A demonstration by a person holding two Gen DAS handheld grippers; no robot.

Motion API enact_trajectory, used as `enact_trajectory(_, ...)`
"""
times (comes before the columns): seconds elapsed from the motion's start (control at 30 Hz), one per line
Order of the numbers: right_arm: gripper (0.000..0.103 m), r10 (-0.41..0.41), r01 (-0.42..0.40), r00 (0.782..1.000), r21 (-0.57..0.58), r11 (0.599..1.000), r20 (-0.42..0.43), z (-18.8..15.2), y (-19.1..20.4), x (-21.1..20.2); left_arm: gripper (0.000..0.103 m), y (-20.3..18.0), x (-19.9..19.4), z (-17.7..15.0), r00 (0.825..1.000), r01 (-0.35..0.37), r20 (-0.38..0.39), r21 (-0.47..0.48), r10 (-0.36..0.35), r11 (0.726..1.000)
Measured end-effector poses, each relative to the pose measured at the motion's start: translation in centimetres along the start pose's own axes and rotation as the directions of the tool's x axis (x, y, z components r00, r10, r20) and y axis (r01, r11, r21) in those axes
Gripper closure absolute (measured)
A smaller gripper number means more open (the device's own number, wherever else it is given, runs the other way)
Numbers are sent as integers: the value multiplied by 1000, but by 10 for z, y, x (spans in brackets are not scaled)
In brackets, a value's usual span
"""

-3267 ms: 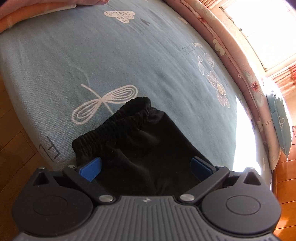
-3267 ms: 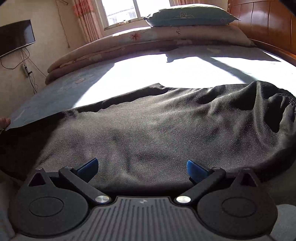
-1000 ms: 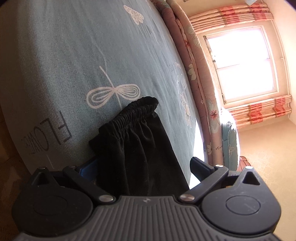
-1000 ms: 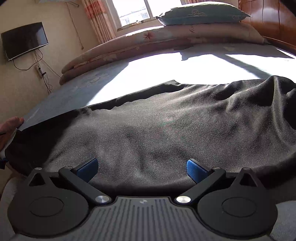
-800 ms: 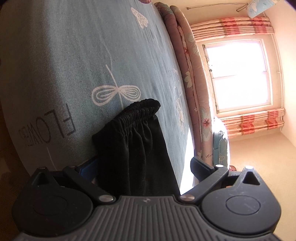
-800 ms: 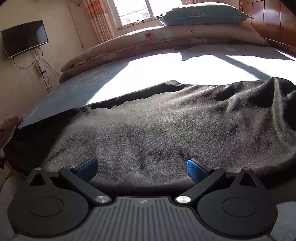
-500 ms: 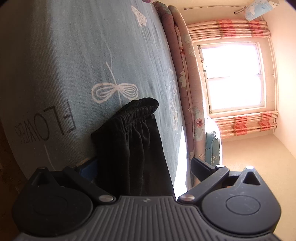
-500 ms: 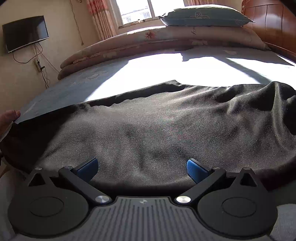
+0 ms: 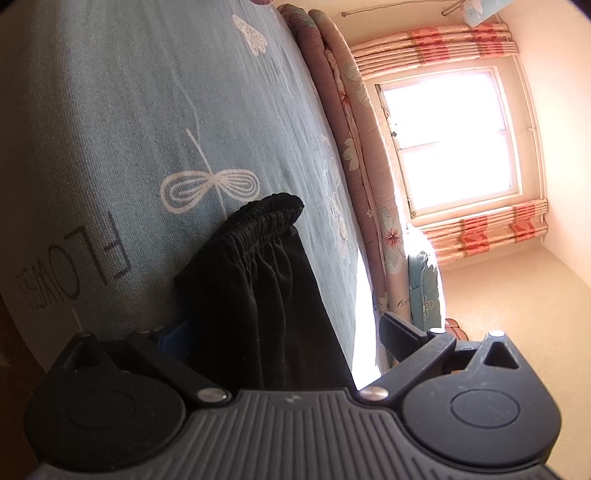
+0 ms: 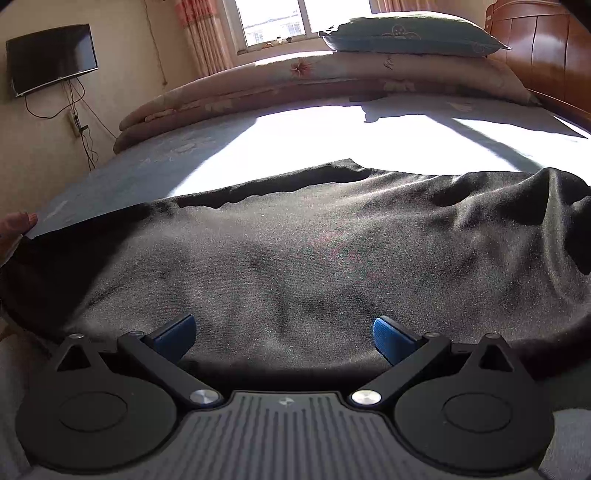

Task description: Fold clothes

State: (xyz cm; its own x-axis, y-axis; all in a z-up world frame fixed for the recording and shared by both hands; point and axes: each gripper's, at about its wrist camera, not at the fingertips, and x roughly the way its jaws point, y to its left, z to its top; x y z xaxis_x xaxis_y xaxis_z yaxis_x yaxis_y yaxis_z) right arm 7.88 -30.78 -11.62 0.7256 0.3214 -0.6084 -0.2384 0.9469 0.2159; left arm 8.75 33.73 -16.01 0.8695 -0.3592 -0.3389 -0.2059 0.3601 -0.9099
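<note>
left gripper has its fingers spread wide, with the black trousers hanging in the lower middle of the frame, elastic waistband end up against the blue-green bed sheet. right gripper also has its fingers wide, holding nothing, right at the near edge of the trousers spread flat across the bed. a hand shows at the left edge touching the fabric.

The left wrist camera is looking, rolled sideways, along the bed sheet toward the window, close over the black garment; the right wrist camera is sitting low at the bed's edge, facing the same garment and window
</note>
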Motion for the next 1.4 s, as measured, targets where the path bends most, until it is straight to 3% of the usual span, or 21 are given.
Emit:
enact_trajectory(0.2,0,-14,14,1000,-20,1000,-3,-1,4,1,8,4,2,10,998,-17,57,-48,20,999)
enact_trajectory(0.23,0,-16,16,1000,-23,1000,-4,-1,4,1,18,2,0,7,997,-37,64,-27,38,999)
enact_trajectory(0.27,0,-17,17,1000,-23,1000,-4,-1,4,1,36,0,-2,3,995,-79,67,12,78,997)
enact_trajectory(0.33,0,-16,16,1000,-23,1000,-4,-1,4,1,57,-4,-5,-2,987,-152,67,69,147,986)
enact_trajectory(0.47,0,-19,19,1000,-27,999,-6,-1,4,2,78,-1,-9,0,979,-199,59,33,197,979)
enact_trajectory(0.67,0,-28,27,1000,-42,999,-9,-2,7,2,83,-32,-7,-4,935,-352,85,126,344,927)
enact_trajectory(0.77,0,-27,26,1000,-42,999,-8,-2,7,1,85,-55,-9,-8,921,-390,109,209,375,897)
enact_trajectory(1.23,0,21,-21,1000,-25,999,1,-2,4,-3,87,-170,5,-45,952,-299,79,461,297,836)
enact_trajectory(1.4,0,36,-36,999,-29,999,7,-2,4,-6,87,-195,19,-60,966,-236,24,491,258,839)
